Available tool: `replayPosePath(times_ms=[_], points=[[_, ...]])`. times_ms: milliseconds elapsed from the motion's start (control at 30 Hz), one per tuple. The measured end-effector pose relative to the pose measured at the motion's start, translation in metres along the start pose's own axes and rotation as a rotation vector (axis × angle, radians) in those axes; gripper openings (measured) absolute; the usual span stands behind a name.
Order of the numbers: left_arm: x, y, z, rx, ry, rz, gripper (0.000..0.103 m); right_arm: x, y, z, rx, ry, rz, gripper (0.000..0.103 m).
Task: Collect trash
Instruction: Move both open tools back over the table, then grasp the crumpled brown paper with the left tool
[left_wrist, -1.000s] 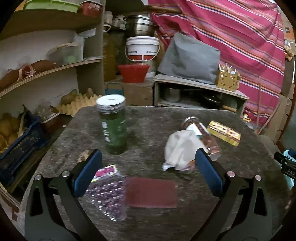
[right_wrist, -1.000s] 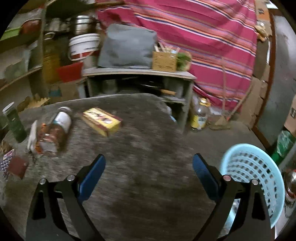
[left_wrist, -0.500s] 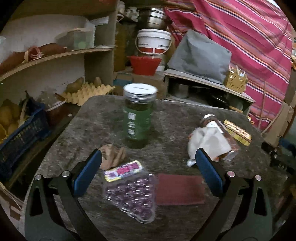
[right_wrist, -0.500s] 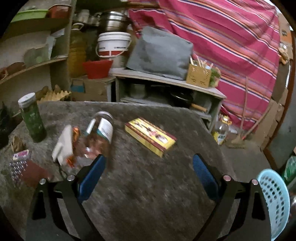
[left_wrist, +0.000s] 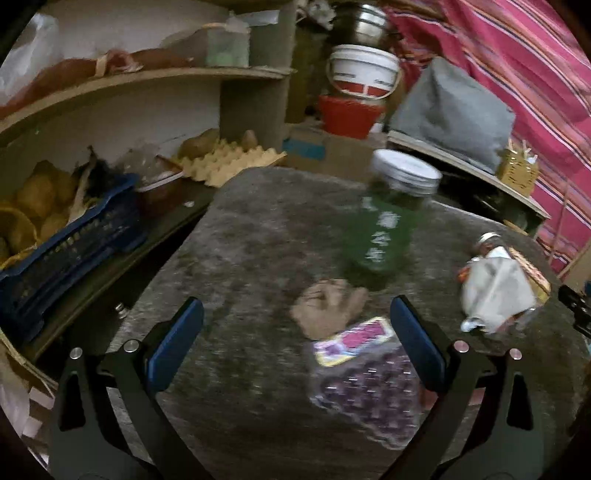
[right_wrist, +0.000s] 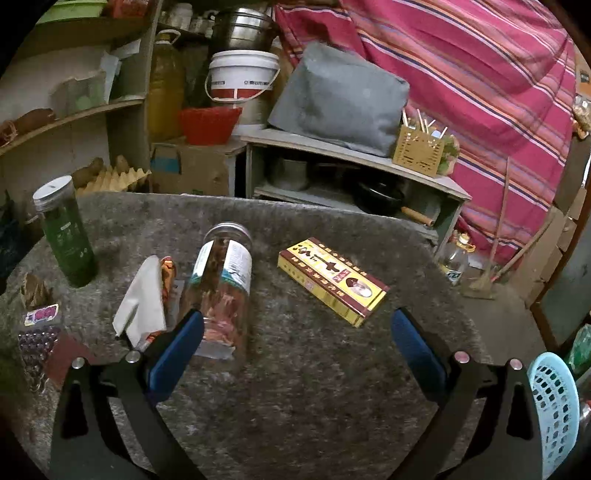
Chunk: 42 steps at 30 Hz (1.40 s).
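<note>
1. Right gripper (right_wrist: 297, 349), jaws just widened further, spread with nothing between them, above the table (right_wrist: 314, 406).
2. Left gripper (left_wrist: 295, 341), spread, empty; candy bag (left_wrist: 365, 380) beside its right finger.
3. Clear jar (right_wrist: 221, 291) lying mid-table, white wrapper (right_wrist: 142, 299) alongside.
4. Yellow box (right_wrist: 332, 280) toward the far right edge.
5. Green jar (right_wrist: 66, 236) upright, far left edge.

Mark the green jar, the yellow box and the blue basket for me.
green jar (right_wrist: 68, 243), right wrist view, middle of its green body.
yellow box (right_wrist: 332, 280), right wrist view, centre of its printed top face.
blue basket (right_wrist: 554, 410), right wrist view, on its perforated wall.
</note>
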<state>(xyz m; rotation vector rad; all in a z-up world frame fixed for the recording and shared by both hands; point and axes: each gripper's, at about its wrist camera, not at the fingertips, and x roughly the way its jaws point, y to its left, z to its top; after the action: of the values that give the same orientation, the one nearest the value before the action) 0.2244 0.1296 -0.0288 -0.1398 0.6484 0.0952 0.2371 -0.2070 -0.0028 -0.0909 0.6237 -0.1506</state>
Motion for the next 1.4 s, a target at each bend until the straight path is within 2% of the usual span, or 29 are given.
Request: replayPosePath(times_ms=[200, 367, 500, 567, 667, 733, 833, 1100, 1400], points=[[0.02, 0.018, -0.002, -0.023, 0.045, -0.011, 0.098, 0.009, -0.004, 0.0, 0.013, 0.032, 0.006, 0.099], [0.032, 0.006, -0.005, 0.024, 0.06, -0.025, 0.098, 0.018, -0.01, 0.0, 0.034, 0.046, -0.018, 0.099], [0.044, -0.006, 0.003, 0.046, 0.068, -0.053, 0.095, 0.016, 0.002, 0.004, -0.002, 0.017, -0.04, 0.099], [0.05, -0.01, 0.006, 0.053, 0.082, -0.075, 0.085, 0.013, 0.009, 0.004, -0.027, -0.007, -0.04, 0.099], [0.061, -0.009, 0.004, 0.047, 0.124, -0.111, 0.065, 0.012, 0.018, 0.006, -0.041, -0.019, -0.016, 0.099], [0.065, -0.007, 0.004, 0.035, 0.145, -0.151, 0.048, 0.013, 0.024, 0.006, -0.054, -0.025, 0.013, 0.099], [0.06, -0.007, 0.004, 0.05, 0.12, -0.159, 0.032, 0.017, 0.033, 0.008, -0.055, 0.001, 0.035, 0.099], [0.033, -0.001, 0.013, 0.05, 0.035, -0.109, 0.031, 0.022, 0.068, 0.008, -0.083, 0.005, 0.026, 0.099], [0.035, -0.002, 0.011, 0.084, 0.027, -0.059, 0.031, 0.034, 0.098, 0.001, -0.112, 0.024, 0.054, 0.099]])
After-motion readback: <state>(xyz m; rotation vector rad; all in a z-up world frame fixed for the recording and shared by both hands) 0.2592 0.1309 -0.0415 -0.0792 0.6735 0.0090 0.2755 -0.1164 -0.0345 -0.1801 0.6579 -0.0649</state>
